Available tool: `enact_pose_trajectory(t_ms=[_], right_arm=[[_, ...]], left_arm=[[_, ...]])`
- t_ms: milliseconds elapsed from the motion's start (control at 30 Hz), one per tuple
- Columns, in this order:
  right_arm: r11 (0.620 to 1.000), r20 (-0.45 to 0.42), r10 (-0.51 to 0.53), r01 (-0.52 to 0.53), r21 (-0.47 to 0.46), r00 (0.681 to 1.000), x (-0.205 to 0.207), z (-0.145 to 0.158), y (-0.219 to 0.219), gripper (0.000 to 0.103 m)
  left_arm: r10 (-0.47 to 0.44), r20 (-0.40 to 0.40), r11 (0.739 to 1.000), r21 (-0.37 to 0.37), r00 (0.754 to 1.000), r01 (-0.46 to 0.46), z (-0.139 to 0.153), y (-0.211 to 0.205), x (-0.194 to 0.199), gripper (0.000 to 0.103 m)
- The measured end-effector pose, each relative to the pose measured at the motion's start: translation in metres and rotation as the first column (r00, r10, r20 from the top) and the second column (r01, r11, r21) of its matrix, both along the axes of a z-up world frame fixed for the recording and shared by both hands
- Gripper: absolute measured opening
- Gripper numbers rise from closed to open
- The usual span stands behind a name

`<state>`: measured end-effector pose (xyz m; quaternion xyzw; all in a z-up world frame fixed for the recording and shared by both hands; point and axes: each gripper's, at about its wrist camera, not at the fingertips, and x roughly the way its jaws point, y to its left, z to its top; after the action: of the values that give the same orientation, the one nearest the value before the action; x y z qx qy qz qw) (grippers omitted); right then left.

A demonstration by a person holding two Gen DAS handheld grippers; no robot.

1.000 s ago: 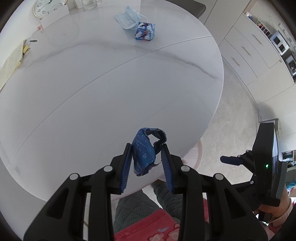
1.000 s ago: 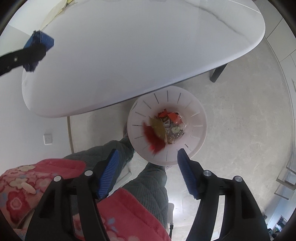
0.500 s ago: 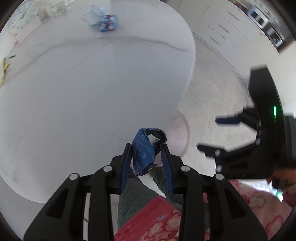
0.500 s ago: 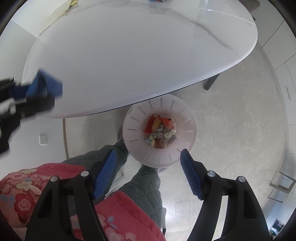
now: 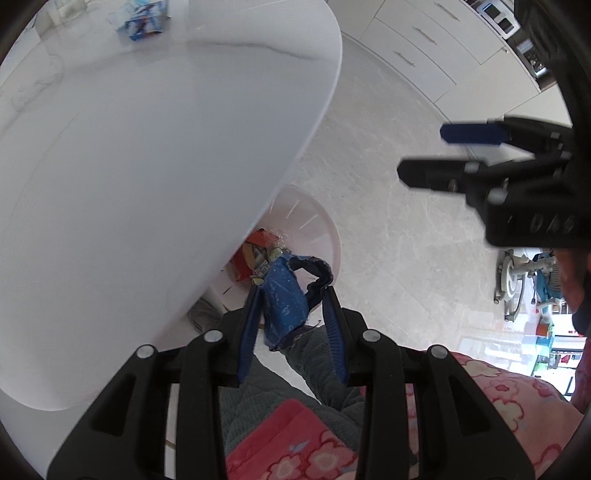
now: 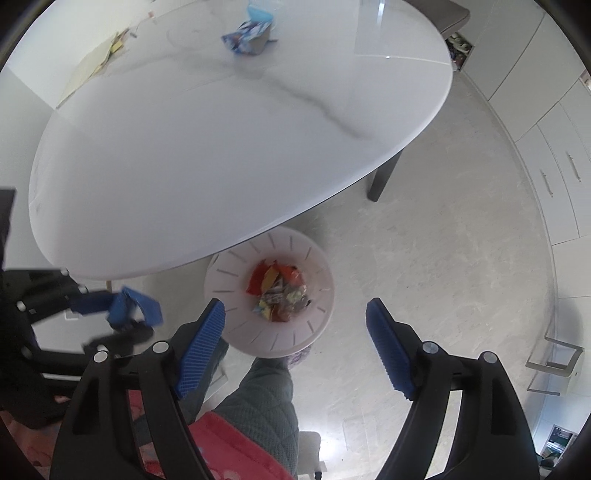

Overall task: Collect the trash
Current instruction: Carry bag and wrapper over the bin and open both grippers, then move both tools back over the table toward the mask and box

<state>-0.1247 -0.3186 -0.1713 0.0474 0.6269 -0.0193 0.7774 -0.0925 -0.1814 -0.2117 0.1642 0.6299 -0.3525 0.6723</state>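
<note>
The left tool (image 5: 291, 306) is clamped on a crumpled blue wrapper (image 5: 284, 302). It hangs in the air just past the near edge of the table (image 5: 147, 147), close above the rim of the pink bin (image 5: 325, 236) on the floor. The bin sits partly under the table edge, and it holds bright wrappers already.

The right tool (image 6: 295, 343) has its two blue fingers wide apart and holds nothing. It hovers over the bin too.

I think the step now is to drop the wrapper in the bin. To do it well, bring the left tool more over the middle of the bin, not over the rim. From the right view, the wrapper (image 6: 133, 306) looks off to the side of the bin (image 6: 221, 273), so it could fall on the floor. Keep clear of the table edge. Then open the fingers wide, since the wrapper is soft and may stick to one pad.

More trash waits near the far edge of the table: a small blue and white packet (image 6: 245, 38) and a light blue thing (image 6: 260, 13) beside it.
</note>
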Motion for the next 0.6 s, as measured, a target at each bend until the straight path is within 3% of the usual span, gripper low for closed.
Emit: enact_pose_trajectory(t_ms=[67,233,600], right_arm=[[1.0,0.008,-0.002,0.002,0.001,1.0,0.001,0.002,-0.003,0.079],[1.0,0.024,0.002,-0.002,0.008,1.0,0.002,0.005,-0.004,0.079],[0.999,0.041,-0.005,0.003,0.034,0.999,0.014,0.011,0.0,0.079]], left_arm=[[-0.002,-0.008,1.0,0.009,1.0,0.002,-0.004,-0.006,0.0,0.041],[0.004,0.012,1.0,0.009,1.0,-0.004,-0.001,-0.011,-0.003,0.063],[0.078,0.084,0.997,-0.001,0.993,-0.078,0.03,0.013,0.012,0.078]])
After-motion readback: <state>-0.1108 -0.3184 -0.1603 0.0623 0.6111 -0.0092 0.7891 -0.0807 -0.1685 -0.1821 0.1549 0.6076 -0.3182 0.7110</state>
